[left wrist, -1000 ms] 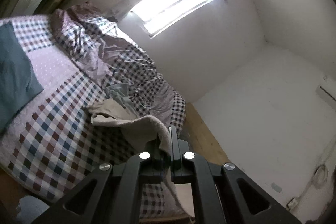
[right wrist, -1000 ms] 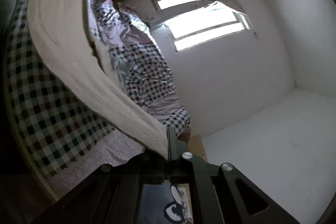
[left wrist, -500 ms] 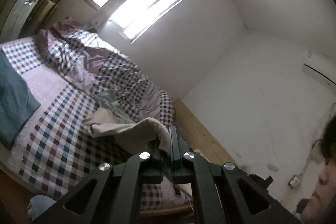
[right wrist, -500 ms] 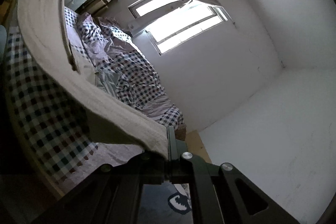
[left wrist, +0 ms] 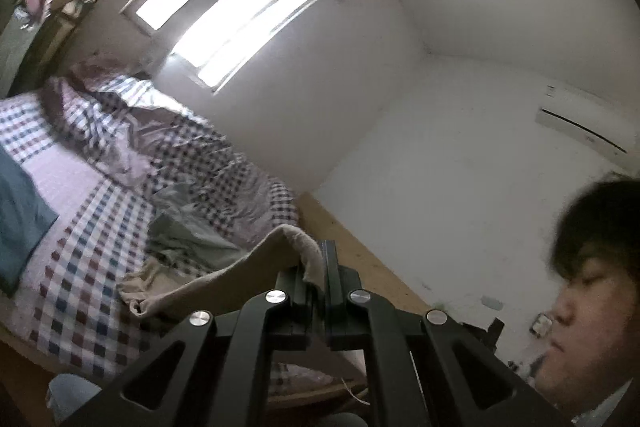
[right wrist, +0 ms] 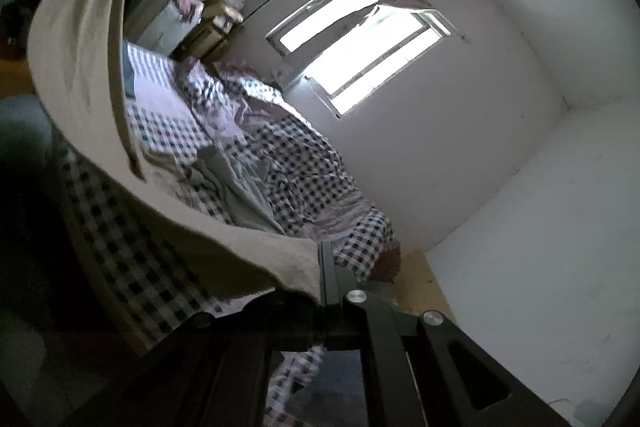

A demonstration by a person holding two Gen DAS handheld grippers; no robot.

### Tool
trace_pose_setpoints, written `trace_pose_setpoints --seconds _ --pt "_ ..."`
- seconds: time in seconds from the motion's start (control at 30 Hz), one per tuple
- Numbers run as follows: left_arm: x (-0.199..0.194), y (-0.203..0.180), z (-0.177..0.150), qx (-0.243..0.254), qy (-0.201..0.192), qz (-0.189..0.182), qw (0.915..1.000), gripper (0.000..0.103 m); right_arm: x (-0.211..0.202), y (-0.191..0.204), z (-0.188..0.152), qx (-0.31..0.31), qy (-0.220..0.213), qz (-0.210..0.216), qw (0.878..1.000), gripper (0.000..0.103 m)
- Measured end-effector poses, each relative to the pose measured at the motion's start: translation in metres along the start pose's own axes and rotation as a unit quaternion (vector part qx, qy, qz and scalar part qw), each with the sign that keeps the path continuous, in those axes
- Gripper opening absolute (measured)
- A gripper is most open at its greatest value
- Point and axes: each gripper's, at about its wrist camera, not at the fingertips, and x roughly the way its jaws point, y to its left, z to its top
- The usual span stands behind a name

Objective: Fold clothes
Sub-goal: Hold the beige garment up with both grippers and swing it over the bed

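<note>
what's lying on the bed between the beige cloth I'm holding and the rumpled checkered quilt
A crumpled grey-green garment, seen in both wrist views.

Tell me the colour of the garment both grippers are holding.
Beige garment, plain, no pattern; it shows best in the right wrist view.

right claw (right wrist: 320, 267) clamped on beige garment (right wrist: 80, 67), checked bed (right wrist: 160, 131) behind

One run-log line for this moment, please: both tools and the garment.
left tool: shut on beige fabric garment | right tool: shut on it | garment: lifted, far end on checkered bed cover | fold: not done
</note>
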Motion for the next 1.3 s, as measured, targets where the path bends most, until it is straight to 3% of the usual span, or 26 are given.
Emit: trace_pose_setpoints --seconds 0.17,0.3,0.37,0.7,0.9,1.07,1.17,1.27,1.3 --pt "0.016 0.019 0.003 -0.043 0.025 0.013 0.9987 0.002 0.023 -0.002 -0.017 0.023 0.031 0.034 0.999 0.000" --pt "0.045 0.038 0.000 -0.083 0.072 0.043 0.9930 0.002 0.055 0.010 -0.033 0.015 0.082 0.067 0.994 0.000" --pt "0.063 0.049 -0.002 -0.100 0.092 0.055 0.9892 0.002 0.067 0.011 -0.037 0.018 0.087 0.078 0.993 0.000" --pt "0.114 0.111 0.001 -0.165 0.112 0.099 0.9749 0.002 0.147 0.000 -0.045 0.027 0.115 0.109 0.987 0.000" --pt "0.156 0.176 -0.005 -0.211 0.130 0.143 0.9581 0.002 0.229 0.001 -0.059 0.028 0.147 0.143 0.978 0.000" --pt "0.215 0.256 -0.022 -0.249 0.162 0.194 0.9349 0.002 0.317 0.018 -0.084 0.039 0.180 0.196 0.963 0.000" --pt "0.249 0.314 -0.046 -0.279 0.185 0.245 0.9098 0.002 0.378 0.045 -0.117 0.029 0.226 0.227 0.947 0.000" --pt "0.257 0.356 -0.080 -0.314 0.195 0.300 0.8795 0.002 0.419 0.075 -0.153 0.011 0.275 0.248 0.929 0.000" --pt "0.255 0.361 -0.089 -0.318 0.196 0.306 0.8759 0.002 0.423 0.085 -0.165 0.004 0.292 0.254 0.922 0.000"
